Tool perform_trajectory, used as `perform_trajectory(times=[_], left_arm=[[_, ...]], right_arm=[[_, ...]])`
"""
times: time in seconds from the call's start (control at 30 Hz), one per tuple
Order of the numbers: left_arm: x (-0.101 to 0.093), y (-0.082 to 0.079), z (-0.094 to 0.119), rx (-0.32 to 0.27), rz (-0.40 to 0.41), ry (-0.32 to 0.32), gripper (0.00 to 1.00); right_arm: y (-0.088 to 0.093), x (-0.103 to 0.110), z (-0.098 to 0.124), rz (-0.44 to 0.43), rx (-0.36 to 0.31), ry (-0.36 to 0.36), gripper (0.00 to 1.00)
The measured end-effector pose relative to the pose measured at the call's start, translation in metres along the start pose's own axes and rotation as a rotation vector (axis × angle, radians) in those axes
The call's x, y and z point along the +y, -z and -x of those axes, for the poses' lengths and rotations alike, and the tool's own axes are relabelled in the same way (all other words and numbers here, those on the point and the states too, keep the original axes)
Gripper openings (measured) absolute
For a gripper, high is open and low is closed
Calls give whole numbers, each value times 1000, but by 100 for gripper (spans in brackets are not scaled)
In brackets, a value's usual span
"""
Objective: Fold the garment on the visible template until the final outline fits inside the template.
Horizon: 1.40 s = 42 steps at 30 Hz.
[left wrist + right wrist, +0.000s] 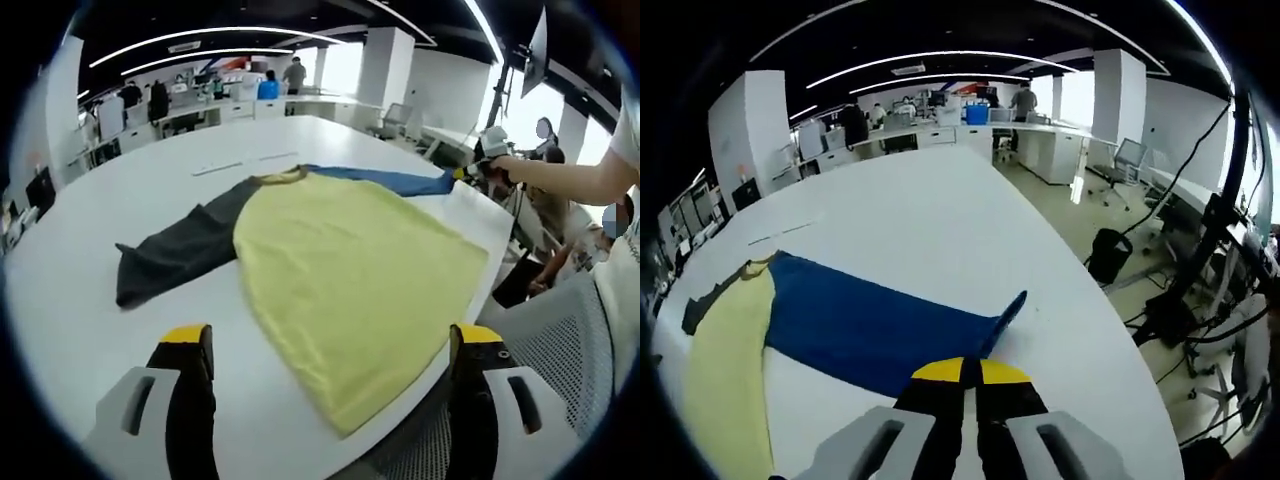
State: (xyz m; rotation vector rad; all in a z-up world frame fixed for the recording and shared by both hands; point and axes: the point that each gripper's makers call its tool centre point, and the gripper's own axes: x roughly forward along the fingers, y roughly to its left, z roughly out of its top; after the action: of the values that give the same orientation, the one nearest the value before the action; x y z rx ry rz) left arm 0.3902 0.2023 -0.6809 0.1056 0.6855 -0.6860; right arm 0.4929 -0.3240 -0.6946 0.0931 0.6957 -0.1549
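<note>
- White table (90, 250) carrying the shirt (350, 290), spread flat.
- Right gripper (970, 372) pinching the blue sleeve (870, 325), sleeve running leftward toward the yellow body.
- Left gripper (335, 345) hovering wide apart, holding nothing, nearer the hem.

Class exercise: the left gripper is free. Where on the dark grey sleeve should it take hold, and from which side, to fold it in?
Probably at the cuff end of the dark grey sleeve. It lies flat, stretched away from the yellow body, with bare white table around it. The left gripper, jaws wide open, could come from the near table side and pinch the cuff edge.
</note>
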Motion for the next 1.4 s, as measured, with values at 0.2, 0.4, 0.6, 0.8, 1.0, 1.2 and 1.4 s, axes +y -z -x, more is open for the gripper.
perform_trajectory(times=[0.2, 0.4, 0.6, 0.8, 1.0, 1.2, 1.4], left_arm=[[0, 2, 1, -8, 11, 0, 95], [0, 0, 3, -21, 13, 0, 95], [1, 1, 5, -20, 14, 0, 95], [-1, 2, 5, -24, 24, 3, 95], [-1, 2, 5, -28, 27, 6, 94], [-1, 1, 6, -31, 22, 8, 94], [-2, -1, 6, -33, 7, 15, 95]], right_arm=[[-17, 19, -1, 70, -13, -30, 0], [-29, 36, -2, 103, -29, -62, 0], [-41, 56, -3, 119, -56, -109, 0], [-51, 77, -4, 148, -69, -153, 0], [-54, 99, -8, 178, -58, -207, 0], [-63, 113, -12, 221, -61, -243, 0], [-68, 130, -16, 256, -46, -293, 0]])
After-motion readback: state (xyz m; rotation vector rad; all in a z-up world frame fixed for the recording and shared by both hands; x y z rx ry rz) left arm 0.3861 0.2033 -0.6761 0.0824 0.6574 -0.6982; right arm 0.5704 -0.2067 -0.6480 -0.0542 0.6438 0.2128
